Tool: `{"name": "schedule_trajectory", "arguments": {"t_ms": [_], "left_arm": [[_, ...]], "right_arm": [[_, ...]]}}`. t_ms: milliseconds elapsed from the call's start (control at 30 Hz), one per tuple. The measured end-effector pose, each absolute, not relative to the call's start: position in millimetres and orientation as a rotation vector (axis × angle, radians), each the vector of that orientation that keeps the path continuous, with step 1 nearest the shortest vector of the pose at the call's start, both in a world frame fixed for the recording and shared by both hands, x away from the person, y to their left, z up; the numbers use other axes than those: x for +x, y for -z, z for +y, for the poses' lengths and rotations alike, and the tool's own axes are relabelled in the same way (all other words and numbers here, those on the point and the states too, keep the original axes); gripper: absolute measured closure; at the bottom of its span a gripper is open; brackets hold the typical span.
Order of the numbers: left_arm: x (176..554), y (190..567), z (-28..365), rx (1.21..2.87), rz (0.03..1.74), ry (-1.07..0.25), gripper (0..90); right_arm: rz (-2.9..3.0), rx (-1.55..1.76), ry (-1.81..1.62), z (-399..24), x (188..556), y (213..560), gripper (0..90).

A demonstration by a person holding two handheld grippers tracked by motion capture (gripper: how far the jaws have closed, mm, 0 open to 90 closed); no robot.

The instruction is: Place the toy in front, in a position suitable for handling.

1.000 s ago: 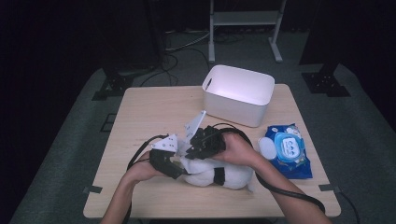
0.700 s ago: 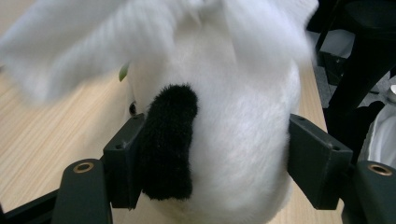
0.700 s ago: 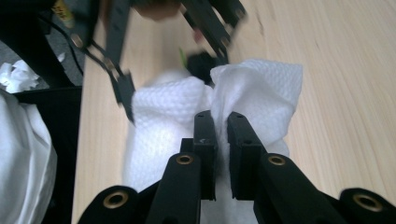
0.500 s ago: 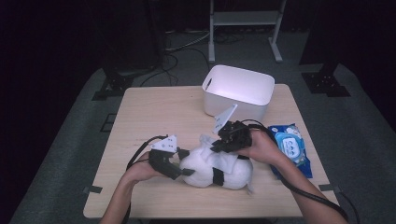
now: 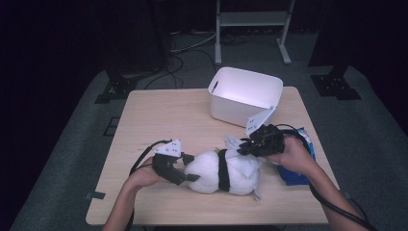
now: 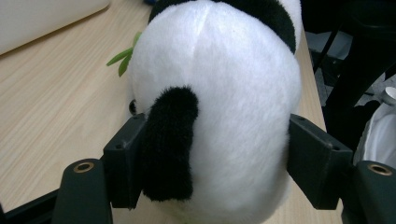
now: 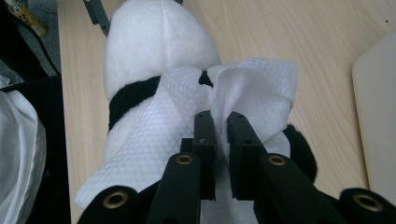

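Plush panda lies on its side on the bench, between the two grippers. Left gripper is clamped on one end of the panda: in the left gripper view its two jaws press into the white fur on either side, one jaw against a black patch, and the body bulges out ahead of the jaws. A green leaf pokes out from the panda's far side, ahead and to the left of this gripper. Right gripper sits at the panda's other end, jaws drawn together and pinching a fold of white wipe; in the right gripper view the narrow gap between the jaws holds the bunched cloth, and the rest of the wipe drapes over the panda just ahead of and below the jaws, across its black band. White bin stands on the bench beyond the right gripper, near it but apart. Blue pack lies under and just behind the right hand. Left hand rests low on the bench behind its gripper, cable trailing back toward the bench edge.
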State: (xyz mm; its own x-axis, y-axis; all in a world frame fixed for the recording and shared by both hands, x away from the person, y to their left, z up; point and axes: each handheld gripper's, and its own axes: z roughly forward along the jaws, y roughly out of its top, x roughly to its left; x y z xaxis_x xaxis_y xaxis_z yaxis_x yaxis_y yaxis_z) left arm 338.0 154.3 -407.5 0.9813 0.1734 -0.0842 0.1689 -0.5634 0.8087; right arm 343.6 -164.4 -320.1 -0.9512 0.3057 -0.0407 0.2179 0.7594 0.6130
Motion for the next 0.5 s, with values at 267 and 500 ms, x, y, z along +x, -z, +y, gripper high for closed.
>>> {"name": "schedule_trajectory", "arguments": {"t_ms": [267, 500], "left_arm": [[339, 409, 156, 2.172, 0.246, 0.002, 28.4], [340, 410, 156, 2.169, 0.244, 0.004, 28.4]], "right_arm": [[2.786, 0.462, -0.991, -185, 335, 327, 82.3], [2.773, 0.512, -1.028, -201, 330, 337, 82.3]]}}
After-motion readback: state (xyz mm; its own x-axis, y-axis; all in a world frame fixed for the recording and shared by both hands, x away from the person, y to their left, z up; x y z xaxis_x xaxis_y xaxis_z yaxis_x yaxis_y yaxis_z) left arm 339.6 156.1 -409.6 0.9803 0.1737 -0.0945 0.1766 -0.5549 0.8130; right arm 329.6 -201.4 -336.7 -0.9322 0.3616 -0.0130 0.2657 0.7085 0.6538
